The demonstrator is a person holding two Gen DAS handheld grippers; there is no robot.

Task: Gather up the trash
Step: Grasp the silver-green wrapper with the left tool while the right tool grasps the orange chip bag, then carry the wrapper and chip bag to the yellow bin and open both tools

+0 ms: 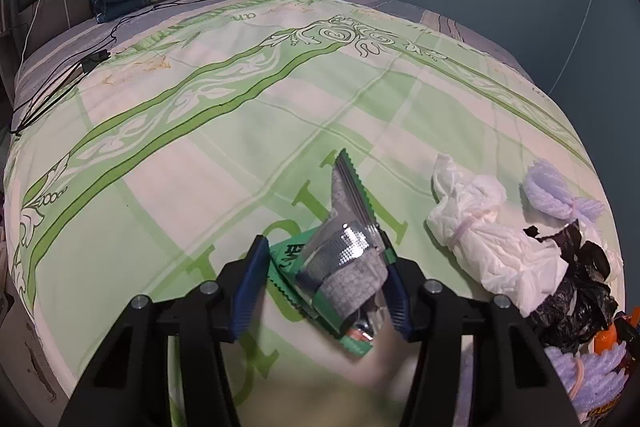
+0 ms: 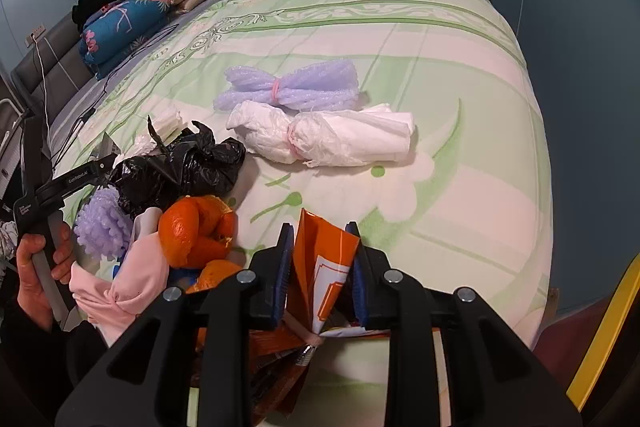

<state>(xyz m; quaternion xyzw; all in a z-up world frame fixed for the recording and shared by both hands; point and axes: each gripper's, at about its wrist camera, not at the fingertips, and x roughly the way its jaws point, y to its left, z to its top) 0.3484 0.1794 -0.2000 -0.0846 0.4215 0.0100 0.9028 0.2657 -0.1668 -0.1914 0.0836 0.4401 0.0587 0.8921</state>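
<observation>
Now left hand-held gripper straddles green wrapper — right clamps orange packet

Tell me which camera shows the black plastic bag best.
The right wrist view: the black plastic bag lies whole and crumpled on the bedspread, beside the orange peel. The left wrist view catches it only at the right edge, distorted and partly hidden behind the white bundle.

Right claw: closed on an orange wrapper, blue pads pressing both sides.
Pile at left: orange peel, black plastic bag, purple foam net, pink cloth.
Bed: white tissue bundle just beside a purple foam bundle.
Far left: hand holding the left claw.
</observation>
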